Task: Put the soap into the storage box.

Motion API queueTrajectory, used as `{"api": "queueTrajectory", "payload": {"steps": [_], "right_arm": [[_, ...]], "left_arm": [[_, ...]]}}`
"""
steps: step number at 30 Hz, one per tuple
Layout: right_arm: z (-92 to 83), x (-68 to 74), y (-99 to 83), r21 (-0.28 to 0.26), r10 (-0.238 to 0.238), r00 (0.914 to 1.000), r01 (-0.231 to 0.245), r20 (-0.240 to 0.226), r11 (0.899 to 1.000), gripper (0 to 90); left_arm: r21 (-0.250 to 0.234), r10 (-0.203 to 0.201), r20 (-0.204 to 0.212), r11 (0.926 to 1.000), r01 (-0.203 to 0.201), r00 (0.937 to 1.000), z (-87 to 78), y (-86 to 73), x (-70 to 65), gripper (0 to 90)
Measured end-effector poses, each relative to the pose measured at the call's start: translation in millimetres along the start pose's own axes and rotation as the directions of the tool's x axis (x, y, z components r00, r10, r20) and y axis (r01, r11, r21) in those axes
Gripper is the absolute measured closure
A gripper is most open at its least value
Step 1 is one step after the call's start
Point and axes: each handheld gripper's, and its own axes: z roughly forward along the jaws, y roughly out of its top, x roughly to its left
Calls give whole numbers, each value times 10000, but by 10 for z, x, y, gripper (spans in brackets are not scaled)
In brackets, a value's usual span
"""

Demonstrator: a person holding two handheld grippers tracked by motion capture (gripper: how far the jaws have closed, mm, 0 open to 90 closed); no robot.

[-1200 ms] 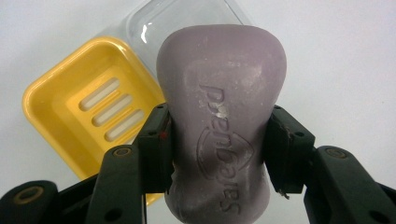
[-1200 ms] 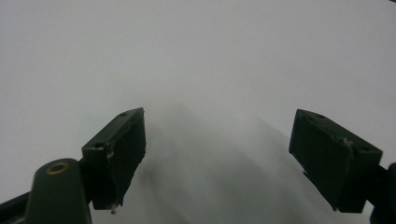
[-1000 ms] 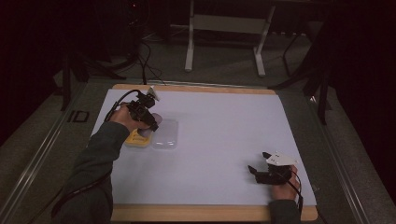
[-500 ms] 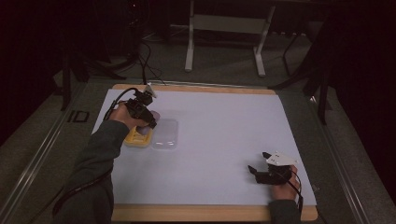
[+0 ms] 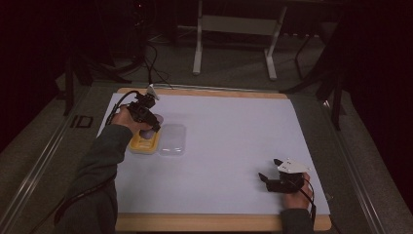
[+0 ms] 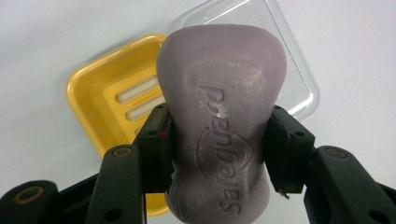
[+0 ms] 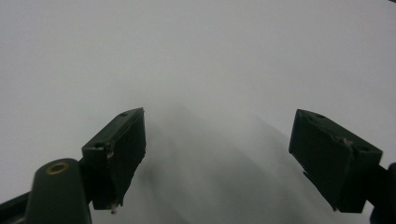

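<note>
The left gripper [image 6: 219, 154] held a purple bar of soap [image 6: 222, 116], its two black jaws pressed against the bar's narrow waist. The soap hung above a yellow soap dish [image 6: 109, 100], clear of it. The dish had slots in its floor and nothing lay in the part that showed. A clear plastic lid [image 6: 289, 79] lay flat on the table just beside the dish, and nothing lay in it either. In the high view the left gripper [image 5: 146, 117] was over the dish [image 5: 141, 144] near the far left of the white table [image 5: 234, 141], with the lid [image 5: 173, 139] beside it. The right gripper [image 5: 272, 180] rested near the front right corner, well apart, its jaws spread wide with nothing between them.
</note>
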Motion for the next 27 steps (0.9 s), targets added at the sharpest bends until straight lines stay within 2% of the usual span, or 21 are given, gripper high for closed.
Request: {"api": "queueTrajectory", "payload": {"steps": [16, 27], "right_arm": [[0, -1, 0, 7, 5, 10000, -5, -15, 10000, 184], [0, 0, 0, 2, -7, 10000, 7, -6, 10000, 184]], "left_arm": [[314, -738, -345, 9967, 749, 9967, 62, 26, 75, 497], [226, -1392, -517, 9898, 1405, 9889, 171, -5, 147, 497]]}}
